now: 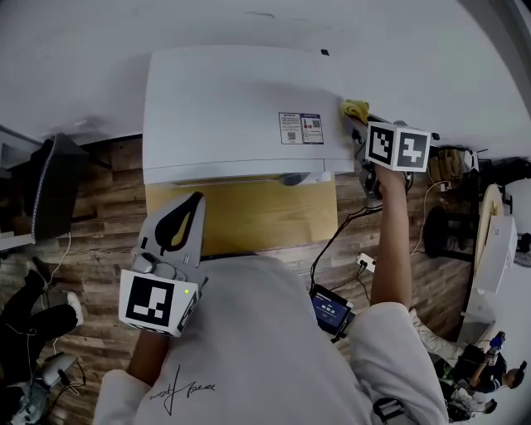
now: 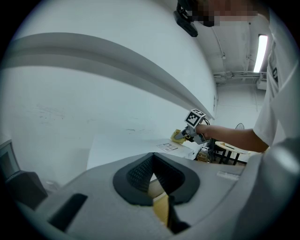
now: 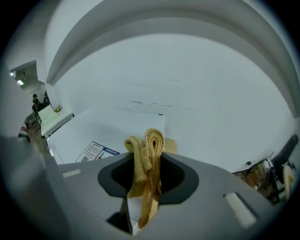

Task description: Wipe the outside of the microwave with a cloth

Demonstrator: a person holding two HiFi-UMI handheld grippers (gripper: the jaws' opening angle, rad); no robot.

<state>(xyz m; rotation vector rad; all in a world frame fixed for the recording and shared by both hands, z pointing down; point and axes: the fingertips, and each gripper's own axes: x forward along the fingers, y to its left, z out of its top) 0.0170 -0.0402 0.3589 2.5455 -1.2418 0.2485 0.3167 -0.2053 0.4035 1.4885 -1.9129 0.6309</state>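
The white microwave (image 1: 232, 108) stands on a yellow-brown table (image 1: 249, 214), seen from above, with a label (image 1: 300, 129) on its top near the right edge. My right gripper (image 1: 358, 124) is shut on a folded yellow cloth (image 1: 356, 108) at the top's right rim. In the right gripper view the cloth (image 3: 149, 154) bunches between the jaws above the microwave top (image 3: 112, 129). My left gripper (image 1: 184, 214) hovers over the table in front of the microwave, shut and empty. The left gripper view shows the microwave (image 2: 140, 145) and the right gripper (image 2: 187, 134) far off.
A white wall (image 1: 249, 21) rises right behind the microwave. Black cables (image 1: 336, 236) and a small device with a screen (image 1: 330, 309) lie on the wood floor to the right. A dark chair (image 1: 50, 187) stands left, round tables (image 1: 489, 241) at far right.
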